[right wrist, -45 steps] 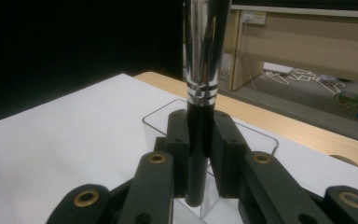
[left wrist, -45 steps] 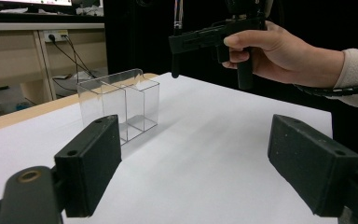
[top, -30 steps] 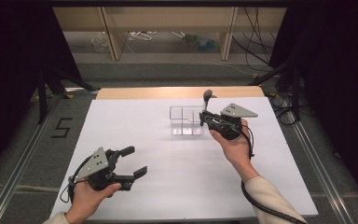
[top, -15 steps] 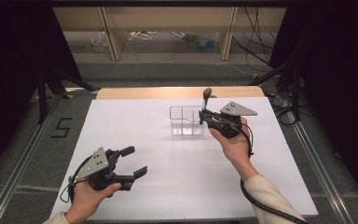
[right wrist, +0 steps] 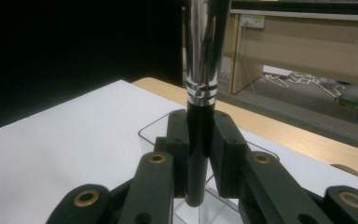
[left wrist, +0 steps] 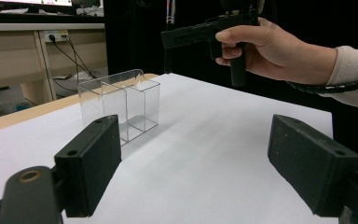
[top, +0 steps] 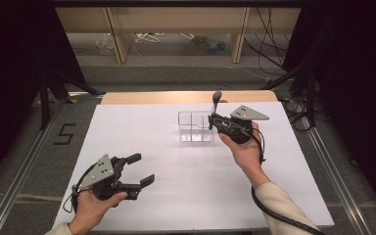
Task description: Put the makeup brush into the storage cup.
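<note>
My right gripper [top: 211, 121] [right wrist: 199, 142] is shut on the black handle of a brush [top: 216, 104] [right wrist: 204, 70] with a silver ferrule. It holds the brush upright, dark head on top, just above the right end of a clear plastic compartment box [top: 194, 126] [right wrist: 148, 129]. The handle's lower tip hangs over the box's rim. My left gripper [top: 142, 169] [left wrist: 205, 172] is open and holds nothing, low over the near left of the white table top. From it I see the box [left wrist: 121, 100] ahead and the right hand with its gripper [left wrist: 205, 32] above.
The white sheet [top: 142, 127] covers the table, with a wooden strip [top: 156, 97] along the far edge. Metal rails [top: 333, 171] run along both sides on the floor. Shelving legs and cables [top: 176, 39] lie beyond the table.
</note>
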